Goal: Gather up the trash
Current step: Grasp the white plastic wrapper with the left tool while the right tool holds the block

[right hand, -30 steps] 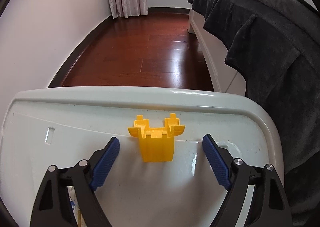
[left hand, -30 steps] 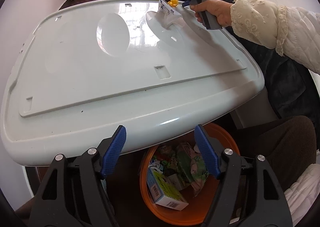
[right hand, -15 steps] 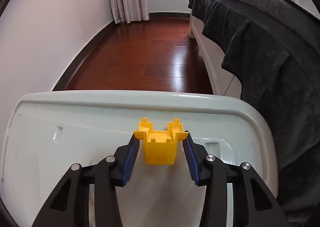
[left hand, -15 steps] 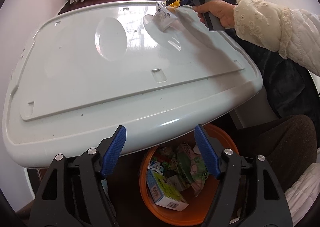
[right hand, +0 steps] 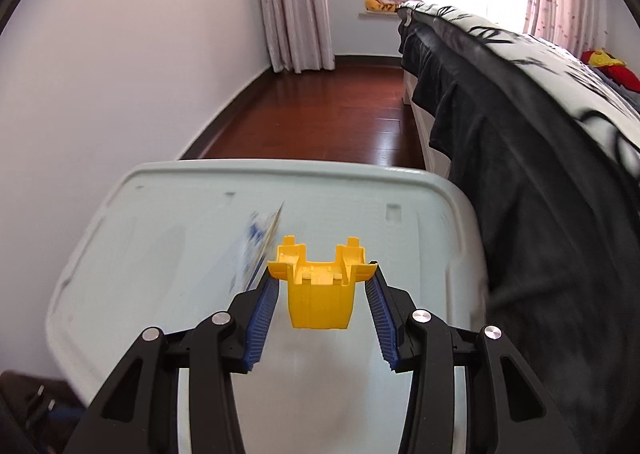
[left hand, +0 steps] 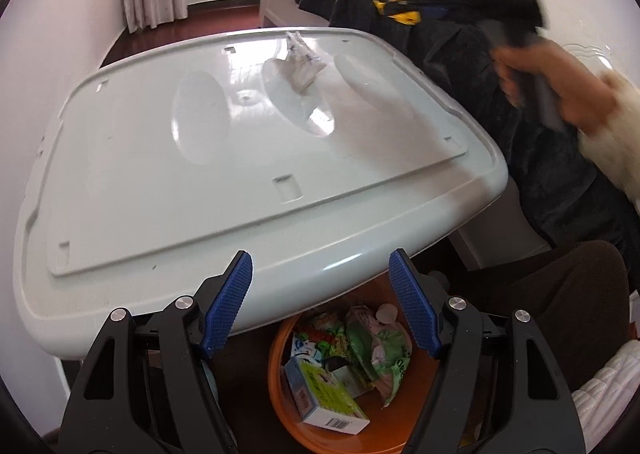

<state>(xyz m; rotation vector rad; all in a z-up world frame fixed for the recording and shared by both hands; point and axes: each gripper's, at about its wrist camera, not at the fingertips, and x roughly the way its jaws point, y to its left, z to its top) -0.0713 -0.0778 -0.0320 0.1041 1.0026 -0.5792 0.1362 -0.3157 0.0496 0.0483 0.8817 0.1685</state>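
My right gripper (right hand: 322,282) is shut on a yellow plastic piece (right hand: 320,294) and holds it lifted above the pale grey table (right hand: 168,254). In the left wrist view the right gripper (left hand: 404,10) is blurred, high at the table's far right, with the yellow piece (left hand: 402,16) in it. A clear crumpled wrapper (left hand: 300,58) lies on the far part of the table (left hand: 160,182). My left gripper (left hand: 320,294) is open and empty, above the table's near edge and an orange bin (left hand: 280,382) full of wrappers and a small box (left hand: 324,394).
A bed with a dark blanket (right hand: 520,142) runs along the table's right side. A white wall (right hand: 100,114) stands on the left. Red-brown wood floor (right hand: 340,122) lies beyond the table. The person's dark trouser leg (left hand: 560,302) is right of the bin.
My right gripper closed on the yellow piece and lifted it up and to the right off the table. The left gripper stayed still and open.
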